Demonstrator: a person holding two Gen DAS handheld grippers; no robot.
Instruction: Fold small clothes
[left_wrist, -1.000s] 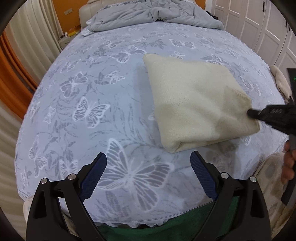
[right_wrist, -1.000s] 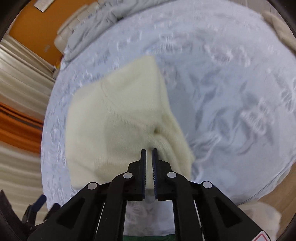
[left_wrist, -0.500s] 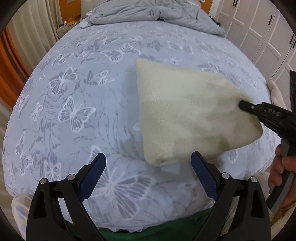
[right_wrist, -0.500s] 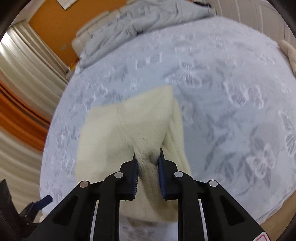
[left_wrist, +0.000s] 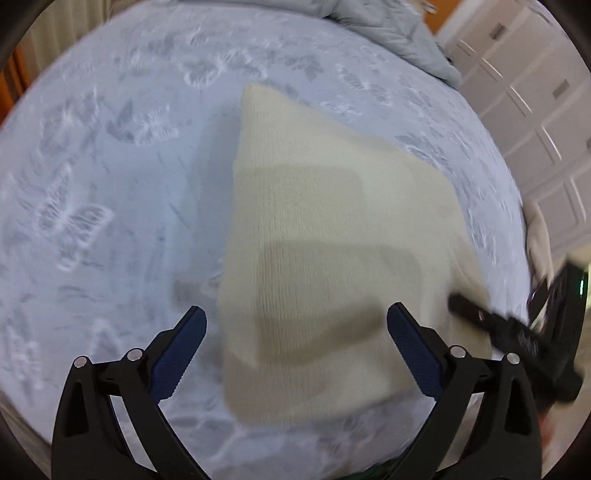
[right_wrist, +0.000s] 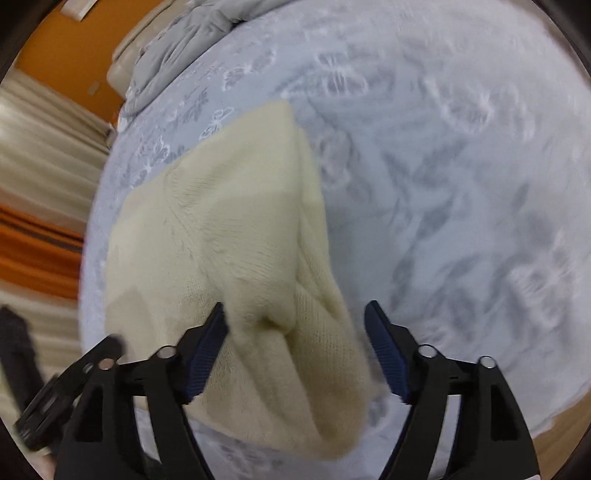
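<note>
Folded garment (left_wrist: 332, 236) lies on the bed (left_wrist: 110, 206) between the two wide-apart fingers of the left claw (left_wrist: 295, 332), the right claw (right_wrist: 295, 332) at its right-hand corner, bunched duvet (left_wrist: 391, 33) behind it at the bed's far end.

A wide bed in pale blue butterfly-print sheet (left_wrist: 110, 206) carries a folded cream knitted garment (left_wrist: 325, 258) just ahead of both tongs, and a crumpled grey quilt (right_wrist: 177, 51) far beyond.

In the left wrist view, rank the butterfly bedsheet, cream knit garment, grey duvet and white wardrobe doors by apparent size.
1. Butterfly bedsheet, filling most of the frame.
2. Cream knit garment.
3. White wardrobe doors and grey duvet: both are cut off at the frame edge, so I will not rank them.
</note>
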